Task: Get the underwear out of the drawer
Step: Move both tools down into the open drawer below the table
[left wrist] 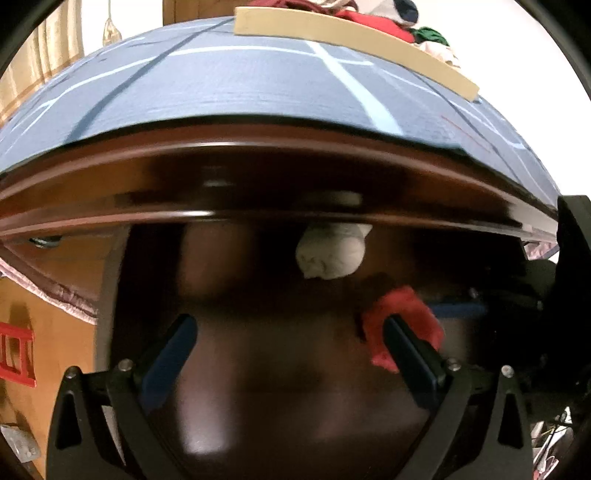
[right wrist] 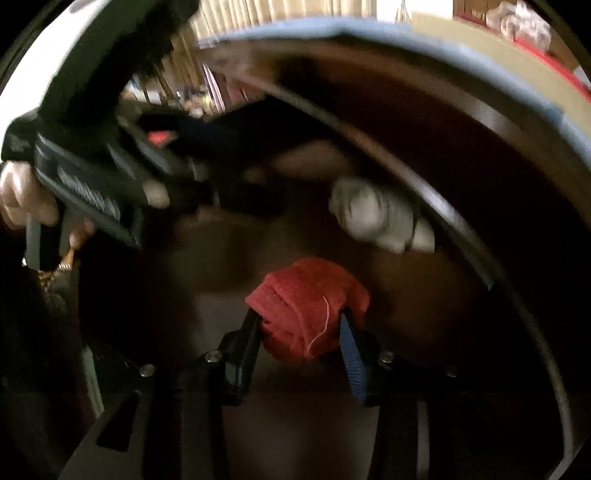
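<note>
A rolled red underwear (right wrist: 306, 306) lies on the dark floor of the open drawer (right wrist: 424, 317). My right gripper (right wrist: 301, 326) is shut on it, one pad pressing each side of the roll. In the left wrist view the same red roll (left wrist: 413, 314) shows partly behind my left gripper's right finger. My left gripper (left wrist: 291, 332) hangs open and wide over the drawer floor (left wrist: 258, 295), holding nothing. A rolled white garment (left wrist: 330, 254) (right wrist: 373, 218) rests farther back, just under the desk's front edge.
The dark wooden desk edge (left wrist: 258, 192) overhangs the drawer, with a blue lined cloth (left wrist: 258, 85) on top. A beige board (left wrist: 351, 37) and a pile of clothes (left wrist: 369, 14) lie on that cloth. A hand (right wrist: 18, 199) holds the left tool's body (right wrist: 88, 192).
</note>
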The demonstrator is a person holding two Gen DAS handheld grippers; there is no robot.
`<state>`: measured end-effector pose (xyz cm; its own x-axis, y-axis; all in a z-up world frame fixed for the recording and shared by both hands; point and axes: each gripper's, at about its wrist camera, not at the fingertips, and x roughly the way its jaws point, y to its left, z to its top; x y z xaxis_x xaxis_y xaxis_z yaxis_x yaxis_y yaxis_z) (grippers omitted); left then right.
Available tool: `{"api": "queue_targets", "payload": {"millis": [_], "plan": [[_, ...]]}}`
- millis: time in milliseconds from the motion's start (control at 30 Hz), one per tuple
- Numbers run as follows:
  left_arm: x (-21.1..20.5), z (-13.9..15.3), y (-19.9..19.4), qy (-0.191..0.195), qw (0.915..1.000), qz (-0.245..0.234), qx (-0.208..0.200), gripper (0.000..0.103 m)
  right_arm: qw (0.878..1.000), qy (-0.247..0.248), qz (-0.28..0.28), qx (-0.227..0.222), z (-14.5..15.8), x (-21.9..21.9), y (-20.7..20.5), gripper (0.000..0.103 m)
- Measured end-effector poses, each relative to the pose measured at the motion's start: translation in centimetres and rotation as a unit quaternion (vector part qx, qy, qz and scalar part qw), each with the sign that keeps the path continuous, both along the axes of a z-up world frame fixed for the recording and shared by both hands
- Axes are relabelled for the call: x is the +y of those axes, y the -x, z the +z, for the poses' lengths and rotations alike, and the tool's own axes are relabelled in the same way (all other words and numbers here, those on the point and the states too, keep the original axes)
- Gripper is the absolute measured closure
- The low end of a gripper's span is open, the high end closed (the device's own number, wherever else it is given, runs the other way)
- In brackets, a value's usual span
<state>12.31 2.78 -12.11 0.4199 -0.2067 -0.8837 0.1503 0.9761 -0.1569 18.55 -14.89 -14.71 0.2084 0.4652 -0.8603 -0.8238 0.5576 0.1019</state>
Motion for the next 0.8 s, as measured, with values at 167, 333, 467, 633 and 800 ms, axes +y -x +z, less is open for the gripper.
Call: {"api": "queue_targets", "payload": {"millis": [167, 333, 467, 633, 800], "plan": [[1.8, 0.7, -0.1, -0.017, 0.9997, 0.017, 0.001, 0.001, 1.000, 0.004, 0.006, 0.001, -0.6, 2.4, -0.5, 0.054], [2.1, 1.2, 0.1, -0.016, 0.9999, -0.003, -0.002, 0.002, 0.996, -0.050, 0.038, 0.063, 0.5, 2.5, 0.7, 0.053], [1.7, 1.7, 0.6, -0.037, 0.9991, -0.016, -0.014, 0.002, 0.999, -0.039, -0.008, -0.004, 1.3, 1.8, -0.3, 0.047], [1.8, 2.2, 0.8, -0.028, 0.9993, -0.021, -0.017, 0.002, 0.991, -0.012, -0.035, -0.125, 1.3, 3.8, 0.5, 0.053], [2.1, 2.4, 0.9, -0.048, 0.9984, -0.018, -0.025, 0.004, 0.973, 0.053, -0.056, -0.218, -0.5, 6.2, 1.5, 0.053]]}}
